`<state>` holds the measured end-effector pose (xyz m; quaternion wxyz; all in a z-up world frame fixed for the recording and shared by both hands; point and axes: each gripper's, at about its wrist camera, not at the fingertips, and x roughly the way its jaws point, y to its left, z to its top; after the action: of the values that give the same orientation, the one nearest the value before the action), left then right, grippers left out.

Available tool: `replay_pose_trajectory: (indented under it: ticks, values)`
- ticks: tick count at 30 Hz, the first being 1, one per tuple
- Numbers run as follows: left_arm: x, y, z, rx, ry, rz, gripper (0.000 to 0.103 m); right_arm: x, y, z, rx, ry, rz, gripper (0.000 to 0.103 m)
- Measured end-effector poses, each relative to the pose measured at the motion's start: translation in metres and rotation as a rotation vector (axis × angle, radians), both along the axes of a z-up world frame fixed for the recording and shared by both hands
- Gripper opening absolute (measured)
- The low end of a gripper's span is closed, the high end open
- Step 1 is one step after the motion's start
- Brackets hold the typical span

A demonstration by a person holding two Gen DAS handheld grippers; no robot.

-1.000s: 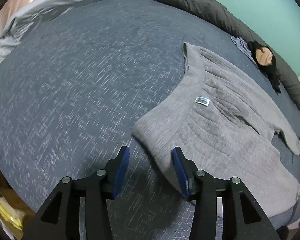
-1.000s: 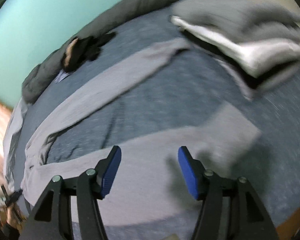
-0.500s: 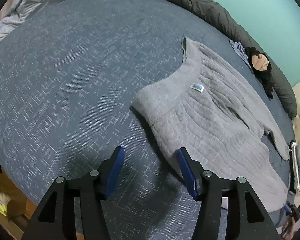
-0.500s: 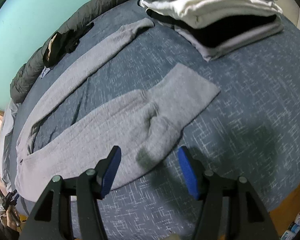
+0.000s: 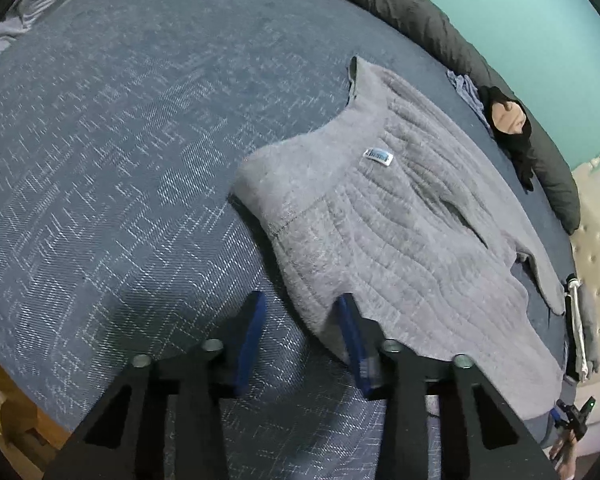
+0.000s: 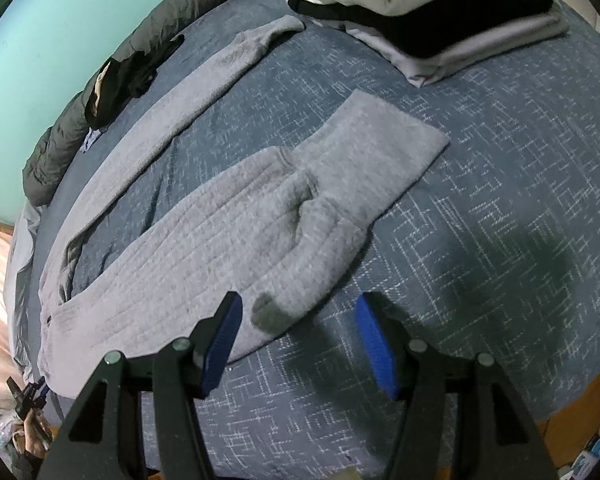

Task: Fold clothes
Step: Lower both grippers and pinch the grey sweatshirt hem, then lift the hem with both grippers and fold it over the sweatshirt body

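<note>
You've just lowered both grippers, left gripper (image 5: 300, 320) and right gripper (image 6: 300, 330), spread and empty, back toward the grey quilted fleece sweater (image 5: 400, 232) lying flat on the blue bed (image 5: 120, 140), so corner grabs look next.

One label only: small blue-and-white tag (image 5: 378, 156) sewn on grey sweater (image 5: 400, 232), near neckline, seen in left wrist view. Print on tag too small and blurred to read. No legible brand, number or sign elsewhere: none on patterned bedspread (image 5: 120, 140), none on stack of folded clothes (image 6: 428, 8) in right wrist view. Packaging (image 6: 596, 446) at lower right edge of right wrist view carries coloured print, unreadable.
</note>
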<state>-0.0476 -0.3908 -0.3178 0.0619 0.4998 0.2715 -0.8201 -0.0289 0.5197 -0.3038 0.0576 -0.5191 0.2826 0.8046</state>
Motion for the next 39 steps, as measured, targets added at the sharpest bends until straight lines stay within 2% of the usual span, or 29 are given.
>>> replay_pose_trajectory:
  ticks: [7, 9, 11, 12, 15, 20, 31, 35, 39]
  values:
    - [-0.005, 0.006, 0.003, -0.022, 0.008, -0.03, 0.012, -0.006, -0.005, 0.001, 0.014, 0.005, 0.027, 0.059]
    - [-0.005, 0.006, 0.006, -0.025, 0.019, -0.031, 0.008, -0.007, -0.006, 0.003, 0.013, 0.018, 0.039, 0.046]
    - [-0.005, 0.006, 0.008, -0.027, 0.03, -0.029, 0.007, -0.008, -0.007, 0.006, 0.022, 0.026, 0.043, 0.039]
    - [-0.004, 0.005, 0.009, -0.028, 0.035, -0.028, 0.005, -0.009, -0.008, 0.008, 0.029, 0.031, 0.045, 0.03]
    - [-0.003, 0.004, 0.01, -0.021, 0.045, -0.026, 0.005, -0.008, -0.008, 0.012, 0.049, 0.043, 0.048, 0.018]
    - [0.001, 0.001, 0.011, -0.02, 0.054, -0.02, 0.004, -0.006, -0.008, 0.018, 0.079, 0.062, 0.055, 0.007]
    - [0.001, 0.002, 0.016, -0.02, 0.064, -0.017, 0.004, -0.006, -0.008, 0.026, 0.09, 0.09, 0.065, 0.004]
    - [0.0, 0.004, 0.021, -0.02, 0.076, -0.025, 0.004, -0.007, -0.003, 0.028, 0.016, 0.109, 0.035, 0.004]
    - [-0.003, 0.003, 0.03, -0.012, 0.096, -0.019, 0.004, -0.016, -0.006, 0.039, 0.035, 0.113, 0.058, 0.004]
